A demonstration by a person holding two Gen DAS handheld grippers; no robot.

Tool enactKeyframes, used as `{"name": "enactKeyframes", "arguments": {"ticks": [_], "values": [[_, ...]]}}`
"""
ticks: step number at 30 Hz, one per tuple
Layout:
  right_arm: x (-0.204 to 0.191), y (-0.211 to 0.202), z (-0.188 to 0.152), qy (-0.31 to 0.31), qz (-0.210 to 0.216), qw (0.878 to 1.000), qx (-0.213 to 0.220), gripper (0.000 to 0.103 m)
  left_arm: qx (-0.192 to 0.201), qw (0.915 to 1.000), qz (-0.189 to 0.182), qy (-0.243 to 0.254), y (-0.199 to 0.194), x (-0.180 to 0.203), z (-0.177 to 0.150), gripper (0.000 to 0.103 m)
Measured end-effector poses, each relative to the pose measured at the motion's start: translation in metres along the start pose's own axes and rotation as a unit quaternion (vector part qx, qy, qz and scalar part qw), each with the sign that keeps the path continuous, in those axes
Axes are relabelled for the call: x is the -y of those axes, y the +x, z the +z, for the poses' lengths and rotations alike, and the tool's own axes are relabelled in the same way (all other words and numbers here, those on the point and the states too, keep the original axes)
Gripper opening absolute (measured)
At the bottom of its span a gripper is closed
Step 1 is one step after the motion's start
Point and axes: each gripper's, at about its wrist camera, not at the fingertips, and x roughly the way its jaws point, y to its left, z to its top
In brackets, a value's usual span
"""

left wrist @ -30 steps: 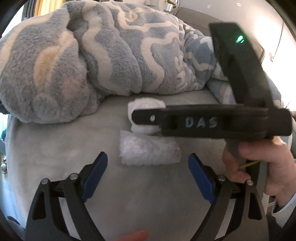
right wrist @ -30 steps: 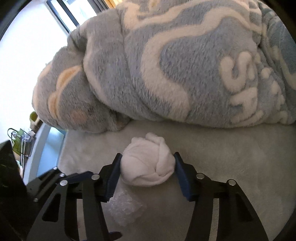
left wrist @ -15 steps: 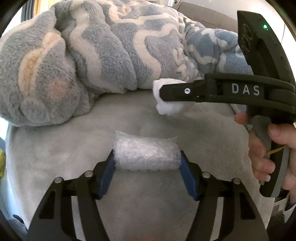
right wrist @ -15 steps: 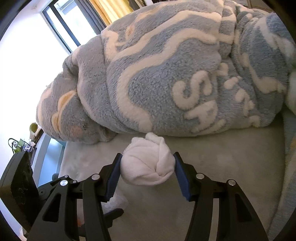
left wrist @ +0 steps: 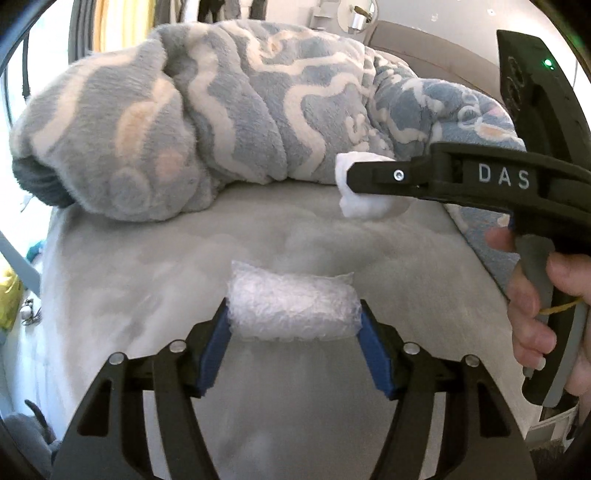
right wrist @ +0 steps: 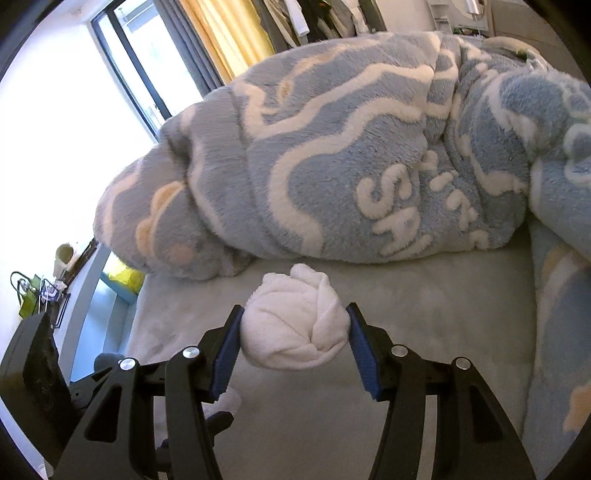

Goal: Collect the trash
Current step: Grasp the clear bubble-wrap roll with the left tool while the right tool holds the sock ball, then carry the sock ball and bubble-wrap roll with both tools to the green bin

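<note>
The left gripper (left wrist: 293,345) has its 2 blue-padded jaws pressed against the ends of a roll of clear bubble wrap (left wrist: 291,308), which sits crosswise between them above the pale grey bed (left wrist: 147,266). The jaws closed in on it within the last second and now hold it.

The right gripper (right wrist: 293,349) holds a crumpled white tissue ball (right wrist: 295,325), its jaws set narrower and pinching the ball on both sides. From the left wrist camera, this same gripper (left wrist: 373,181) reaches in from the right side, black, with the letters DAS on its body, the tissue ball (left wrist: 364,205) showing at its tip, lifted clear of the bed. A hand (left wrist: 532,306) wraps around its grey handle.

Behind both pieces of trash lies a bunched fleece blanket (right wrist: 332,155), blue-grey with cream wavy lines and raised lettering. Past the blanket, the right wrist camera shows a bright window (right wrist: 74,122) and a yellow curtain (right wrist: 229,33).
</note>
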Motion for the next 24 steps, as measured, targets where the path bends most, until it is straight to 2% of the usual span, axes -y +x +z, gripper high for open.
{"name": "enactKeyframes", "arguments": {"ticks": [5, 12, 18, 24], "values": [[-0.023, -0.018, -0.014, -0.011, -0.002, 1.0, 0.011, 0.056, 0.015, 0.9997, 0.014, -0.009, -0.037, -0.008, -0.026, 0.068], [-0.051, -0.04, -0.037, -0.023, 0.002, 1.0, 0.016, 0.056, 0.033, 0.9988, 0.031, -0.019, -0.076, -0.013, -0.044, 0.068], [-0.079, -0.056, -0.055, -0.033, 0.006, 0.999, 0.022, 0.056, 0.046, 0.9964, 0.071, -0.013, -0.111, -0.016, -0.065, 0.068], [-0.11, -0.069, -0.075, -0.051, 0.013, 0.998, 0.026, 0.056, 0.049, 0.9947, 0.086, -0.028, -0.141, -0.03, -0.088, 0.068]]}}
